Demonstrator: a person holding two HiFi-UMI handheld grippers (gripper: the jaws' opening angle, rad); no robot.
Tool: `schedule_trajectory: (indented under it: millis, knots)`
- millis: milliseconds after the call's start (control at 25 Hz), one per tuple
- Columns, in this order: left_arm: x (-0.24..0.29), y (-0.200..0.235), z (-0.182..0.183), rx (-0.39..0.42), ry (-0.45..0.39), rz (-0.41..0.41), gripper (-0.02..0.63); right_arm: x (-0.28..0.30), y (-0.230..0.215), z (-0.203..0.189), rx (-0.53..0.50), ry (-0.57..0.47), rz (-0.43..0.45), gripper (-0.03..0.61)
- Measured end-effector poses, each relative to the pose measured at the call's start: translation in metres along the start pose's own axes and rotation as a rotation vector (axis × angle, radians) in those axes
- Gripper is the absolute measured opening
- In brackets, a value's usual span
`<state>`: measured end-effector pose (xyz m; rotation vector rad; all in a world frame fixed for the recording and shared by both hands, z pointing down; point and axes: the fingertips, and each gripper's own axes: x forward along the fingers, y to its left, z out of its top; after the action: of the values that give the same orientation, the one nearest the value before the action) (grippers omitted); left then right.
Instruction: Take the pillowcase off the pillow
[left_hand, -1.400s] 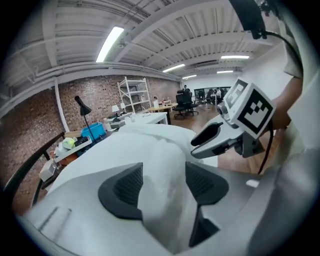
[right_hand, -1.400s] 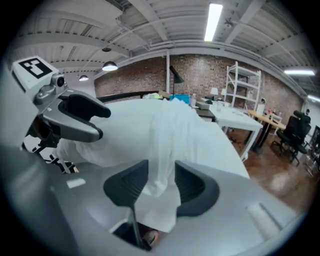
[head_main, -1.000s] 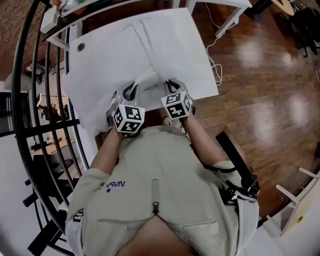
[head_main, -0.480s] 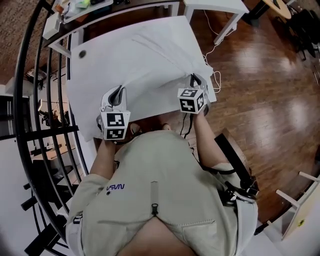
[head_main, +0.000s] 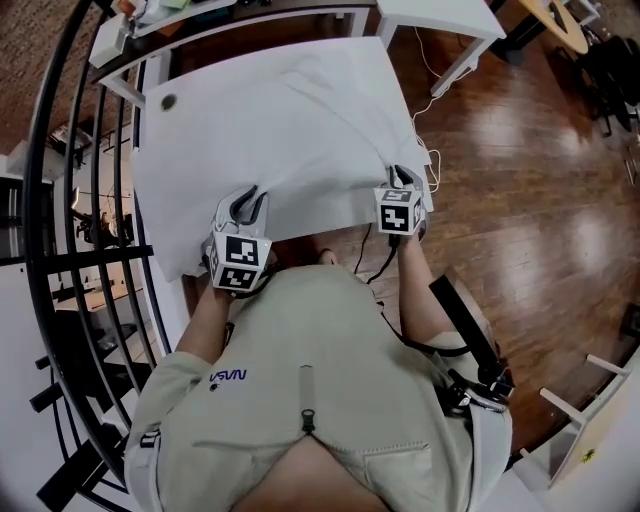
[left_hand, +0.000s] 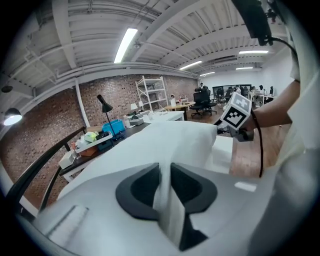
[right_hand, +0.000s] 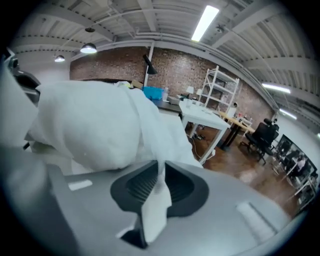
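A white pillow in its white pillowcase (head_main: 290, 130) lies across a white table (head_main: 158, 125). My left gripper (head_main: 245, 203) holds the near left edge of the pillowcase. My right gripper (head_main: 402, 178) holds the near right corner. In the left gripper view a strip of white cloth (left_hand: 167, 200) runs between the jaws of the left gripper (left_hand: 165, 172), which have just been opening slightly. In the right gripper view the right gripper (right_hand: 159, 172) pinches a fold of cloth (right_hand: 155, 210), its jaws also just eased, with the bulging pillow (right_hand: 85, 120) beyond it.
A black curved railing (head_main: 60, 200) runs along the left. A desk with small items (head_main: 150, 12) stands past the table, and a white table leg (head_main: 455, 60) and a loose cable (head_main: 425, 125) are at the right on the wooden floor (head_main: 520, 170).
The two grippers, close together at the middle of the near edge a second ago, have moved apart, the right one far to the right. The cloth between them is now spread out flat.
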<state>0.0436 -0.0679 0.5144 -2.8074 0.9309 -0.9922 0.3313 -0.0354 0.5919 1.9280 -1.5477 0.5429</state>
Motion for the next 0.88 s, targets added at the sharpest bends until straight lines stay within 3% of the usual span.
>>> schedule_trajectory:
  millis: [80, 320, 520, 720, 880]
  knots:
    - [-0.010, 0.001, 0.018, -0.005, -0.040, -0.027, 0.087, -0.013, -0.006, 0.011, 0.040, -0.036, 0.002, 0.072]
    - [-0.029, 0.037, 0.064, -0.039, -0.216, -0.045, 0.098, -0.055, -0.013, 0.063, 0.103, -0.192, -0.049, 0.075]
    - [-0.016, 0.067, 0.064, -0.043, -0.200, -0.077, 0.166, -0.071, 0.018, 0.112, 0.105, -0.258, 0.011, 0.091]
    - [-0.018, 0.100, 0.063, -0.059, -0.227, -0.087, 0.172, -0.070, 0.051, 0.148, 0.090, -0.252, 0.057, 0.103]
    - [-0.014, 0.122, 0.060, -0.055, -0.231, -0.070, 0.173, -0.059, 0.079, 0.183, 0.022, -0.271, 0.098, 0.107]
